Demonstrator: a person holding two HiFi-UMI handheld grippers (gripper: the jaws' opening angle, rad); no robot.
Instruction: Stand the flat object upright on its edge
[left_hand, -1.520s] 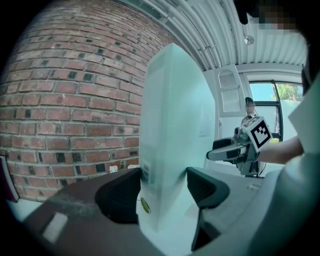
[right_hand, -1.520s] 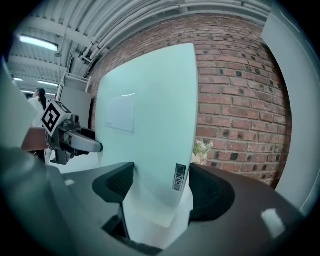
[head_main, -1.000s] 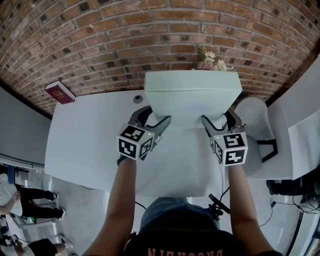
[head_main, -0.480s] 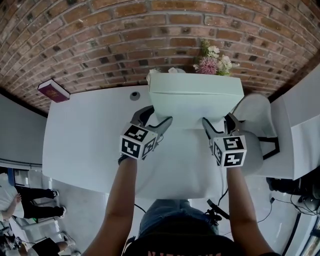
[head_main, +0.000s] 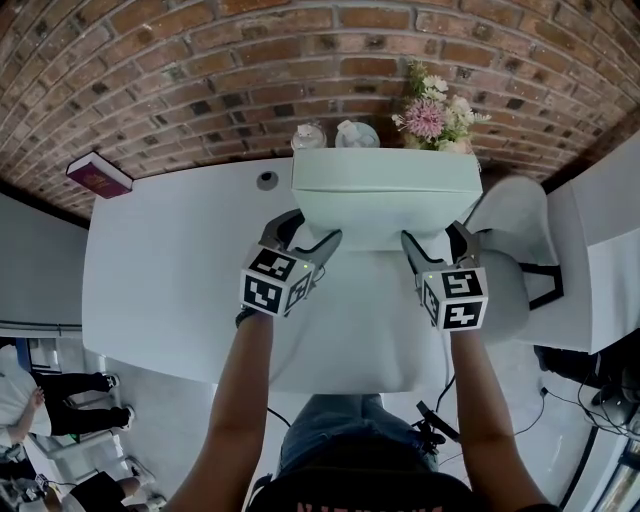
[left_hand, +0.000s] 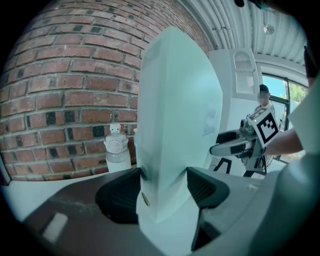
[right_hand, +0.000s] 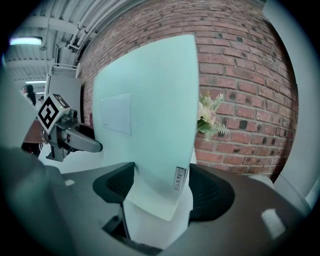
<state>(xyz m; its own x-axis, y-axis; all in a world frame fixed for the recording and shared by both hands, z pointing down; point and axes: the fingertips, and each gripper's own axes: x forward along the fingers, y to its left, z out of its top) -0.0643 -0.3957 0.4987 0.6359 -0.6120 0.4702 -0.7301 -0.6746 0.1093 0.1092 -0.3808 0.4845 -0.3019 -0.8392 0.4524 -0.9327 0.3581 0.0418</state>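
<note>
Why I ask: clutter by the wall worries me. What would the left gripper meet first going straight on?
The left gripper clamps the box. Past it, likely the bottle by the brick wall, or the table before that; depth is unclear.

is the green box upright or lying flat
Upright: the box stands tall and thin between the jaws of the left gripper and right gripper.

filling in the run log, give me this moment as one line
left hand-held gripper: shut on box | right hand-held gripper: shut on box | box: held over table
</note>
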